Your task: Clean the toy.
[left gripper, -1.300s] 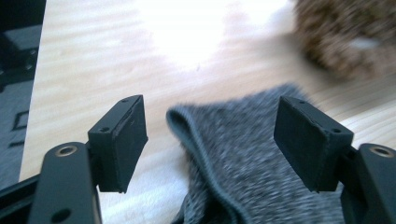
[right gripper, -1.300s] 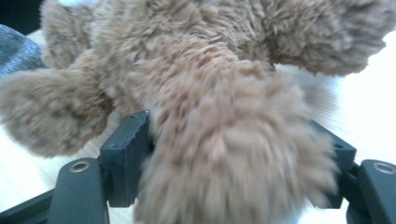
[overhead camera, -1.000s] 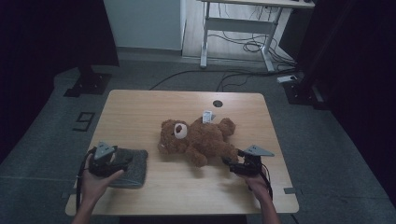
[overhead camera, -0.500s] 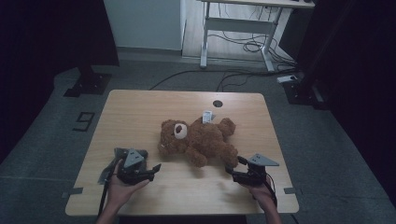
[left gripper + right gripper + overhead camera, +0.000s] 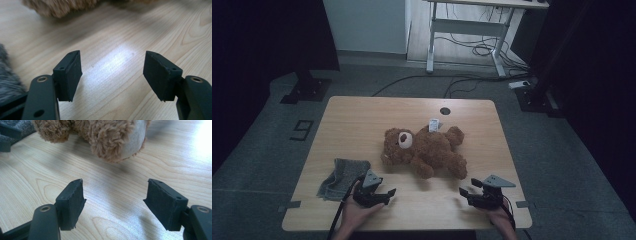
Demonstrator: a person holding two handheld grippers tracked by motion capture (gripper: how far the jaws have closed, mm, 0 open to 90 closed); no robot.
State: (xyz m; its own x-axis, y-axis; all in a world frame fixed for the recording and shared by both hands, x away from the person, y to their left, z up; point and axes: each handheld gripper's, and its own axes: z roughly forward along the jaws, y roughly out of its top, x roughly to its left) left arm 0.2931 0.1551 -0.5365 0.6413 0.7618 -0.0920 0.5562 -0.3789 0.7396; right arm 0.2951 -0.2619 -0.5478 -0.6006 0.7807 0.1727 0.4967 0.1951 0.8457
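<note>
- Wooden surface [image 5: 362,120]: bear [image 5: 424,149] lies mid, grey cloth [image 5: 339,176] near left.
- My left hand-held gripper [image 5: 388,194] and right hand-held gripper [image 5: 463,192] gape empty; jaws just closing slightly, nothing grasped yet.

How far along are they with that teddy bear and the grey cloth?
Done: grey cloth lies loose on the table. In hand: nothing; left gripper and right gripper hang open near the teddy bear. Left: probably grasping the bear, untouched.
</note>
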